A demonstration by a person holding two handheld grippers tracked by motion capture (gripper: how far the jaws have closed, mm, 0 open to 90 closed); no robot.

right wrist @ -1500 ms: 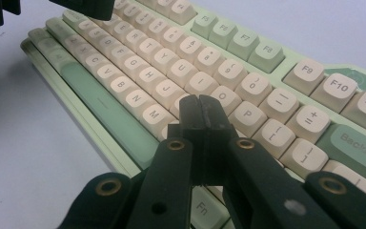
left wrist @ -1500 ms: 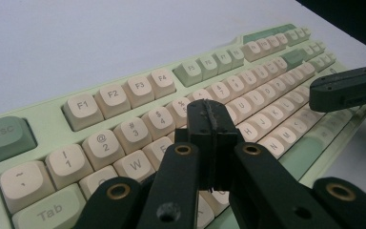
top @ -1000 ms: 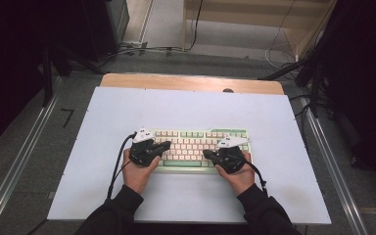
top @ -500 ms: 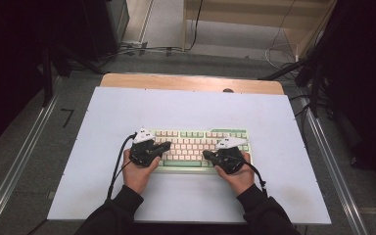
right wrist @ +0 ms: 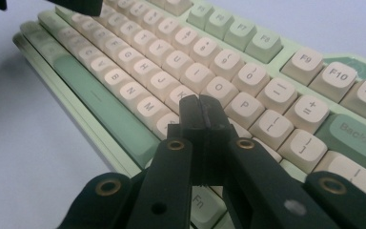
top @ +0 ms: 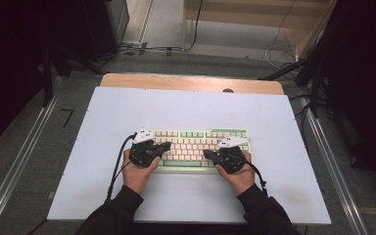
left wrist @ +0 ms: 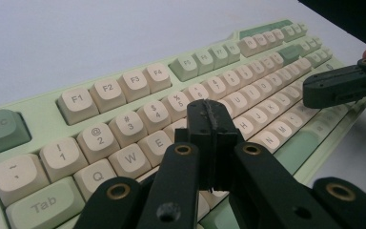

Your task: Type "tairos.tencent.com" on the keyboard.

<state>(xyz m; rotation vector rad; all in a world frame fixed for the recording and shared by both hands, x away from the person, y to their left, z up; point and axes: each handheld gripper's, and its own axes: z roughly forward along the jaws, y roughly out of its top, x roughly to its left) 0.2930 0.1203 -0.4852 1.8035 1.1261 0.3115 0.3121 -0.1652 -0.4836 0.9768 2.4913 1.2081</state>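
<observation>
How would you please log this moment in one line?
left hand-held gripper: shut, over keyboard | right hand-held gripper: shut, over keyboard

Keyboard (top: 196,147): pale green case, cream keycaps, green spacebar, Esc, Backspace and some function keys. Lies flat on white table (top: 186,112), lower centre of high view, long side across frame, spacebar edge toward bottom. Printed legends legible in gripper views.
</observation>
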